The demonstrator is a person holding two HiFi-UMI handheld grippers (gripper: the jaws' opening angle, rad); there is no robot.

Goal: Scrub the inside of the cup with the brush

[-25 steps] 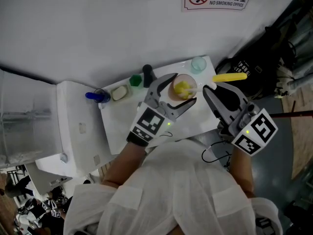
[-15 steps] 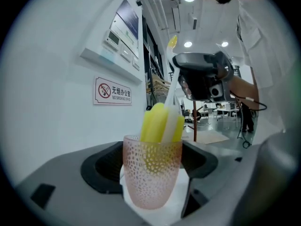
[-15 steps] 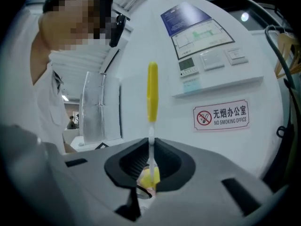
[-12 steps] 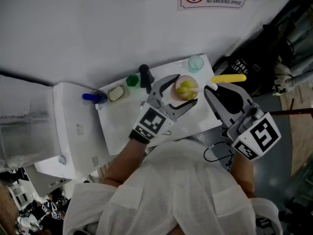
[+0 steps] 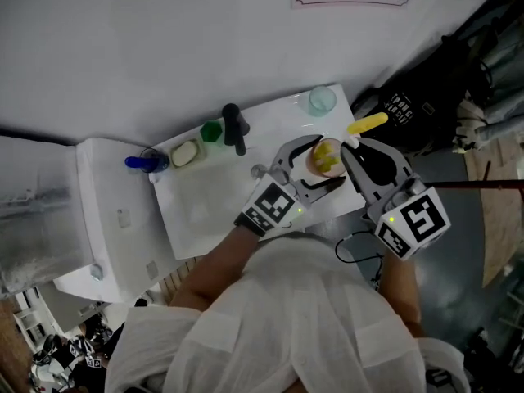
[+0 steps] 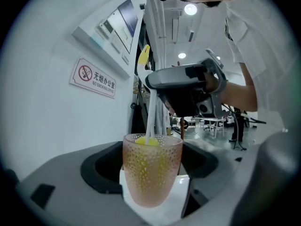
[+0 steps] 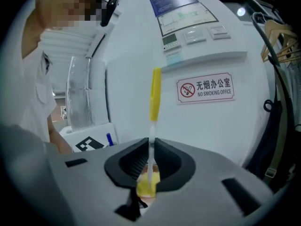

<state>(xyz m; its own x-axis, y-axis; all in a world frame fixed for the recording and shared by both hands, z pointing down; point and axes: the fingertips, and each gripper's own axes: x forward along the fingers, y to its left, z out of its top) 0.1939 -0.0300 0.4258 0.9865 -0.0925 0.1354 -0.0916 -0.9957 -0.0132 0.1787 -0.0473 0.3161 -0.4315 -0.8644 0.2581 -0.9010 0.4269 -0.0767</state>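
Head view, starting at the far left of the white counter (image 5: pixel 201 207): a blue thing (image 5: pixel 137 161), a pale soap-looking block (image 5: pixel 185 152), a green piece (image 5: pixel 212 131) and a black upright handle (image 5: pixel 235 128) sit in a row along the back edge, off at roughly 10 o'clock from the cup (image 5: pixel 326 155). The left gripper (image 5: pixel 327 164) has its jaws spread wide around that cup, one on each side, clamped on it. Only the left gripper view shows the cup's dimpled pinkish wall and the yellow brush head down inside it, with the white stem coming in from 12 o'clock. The right gripper (image 5: pixel 354 146) is just at the cup's 3 o'clock. Its own view shows the jaws pinched nearly together on the thin white stem of the brush (image 7: pixel 154 95), yellow handle sticking up. From above, a small clear glass (image 5: pixel 322 99) sits at the cup's 12 o'clock, apart from it
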